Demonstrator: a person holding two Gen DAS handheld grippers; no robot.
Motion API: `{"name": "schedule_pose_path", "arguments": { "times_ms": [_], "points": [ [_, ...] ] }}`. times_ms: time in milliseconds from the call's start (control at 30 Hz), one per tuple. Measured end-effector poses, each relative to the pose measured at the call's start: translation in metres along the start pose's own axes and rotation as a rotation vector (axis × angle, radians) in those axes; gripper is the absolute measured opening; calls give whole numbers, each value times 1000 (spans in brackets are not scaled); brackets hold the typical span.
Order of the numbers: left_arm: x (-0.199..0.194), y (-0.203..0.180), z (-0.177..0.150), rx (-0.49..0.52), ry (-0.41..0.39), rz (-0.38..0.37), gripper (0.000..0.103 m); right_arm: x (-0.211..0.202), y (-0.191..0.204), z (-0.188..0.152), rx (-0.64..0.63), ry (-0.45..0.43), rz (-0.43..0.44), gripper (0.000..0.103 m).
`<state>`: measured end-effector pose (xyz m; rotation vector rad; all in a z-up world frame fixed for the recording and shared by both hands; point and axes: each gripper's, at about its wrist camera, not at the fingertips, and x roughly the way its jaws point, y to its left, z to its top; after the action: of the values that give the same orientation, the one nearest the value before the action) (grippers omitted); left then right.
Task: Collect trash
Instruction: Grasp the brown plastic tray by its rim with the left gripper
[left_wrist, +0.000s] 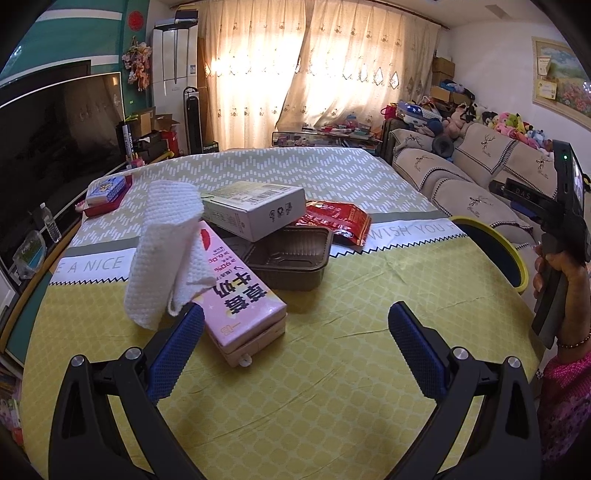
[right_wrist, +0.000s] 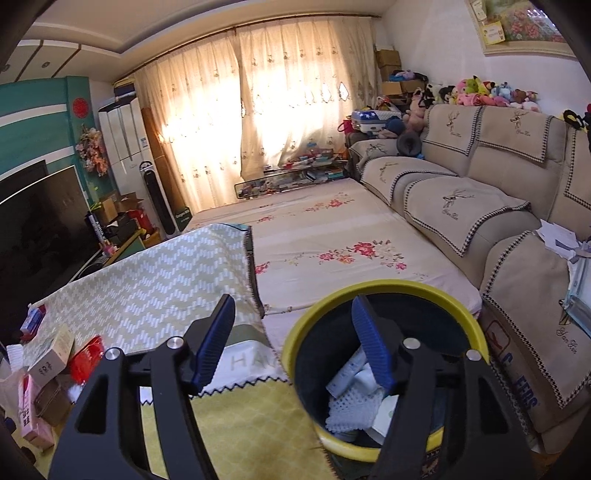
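On the yellow tablecloth (left_wrist: 332, 387) lies a pile of trash: a crumpled white paper towel (left_wrist: 170, 251), a pink milk carton (left_wrist: 236, 295), a brown plastic tray (left_wrist: 291, 258), a white cardboard box (left_wrist: 255, 206) and a red wrapper (left_wrist: 336, 219). My left gripper (left_wrist: 295, 317) is open just in front of the carton, its left fingertip beside the towel. My right gripper (right_wrist: 293, 301) is open and empty over the near rim of the yellow-rimmed bin (right_wrist: 369, 288), which holds a white towel (right_wrist: 351, 410) and a white tube (right_wrist: 347, 373).
A small blue and red box (left_wrist: 107, 192) sits at the table's far left. The bin (left_wrist: 491, 243) stands off the table's right edge, next to a beige sofa (right_wrist: 480, 206). A person's hand (left_wrist: 561, 266) holds the right gripper. A television (left_wrist: 55, 140) stands at the left.
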<state>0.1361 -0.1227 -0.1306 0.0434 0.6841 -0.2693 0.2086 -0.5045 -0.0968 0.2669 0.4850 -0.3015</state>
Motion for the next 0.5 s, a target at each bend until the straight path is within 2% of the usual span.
{"name": "schedule_pose_path", "arguments": {
  "times_ms": [267, 500],
  "points": [
    [8, -18, 10, 47, 2, -54, 98, 0, 23, -10, -42, 1, 30, 63],
    [26, -19, 39, 55, 1, -72, 98, 1, 36, -11, -77, -3, 35, 64]
  ]
}}
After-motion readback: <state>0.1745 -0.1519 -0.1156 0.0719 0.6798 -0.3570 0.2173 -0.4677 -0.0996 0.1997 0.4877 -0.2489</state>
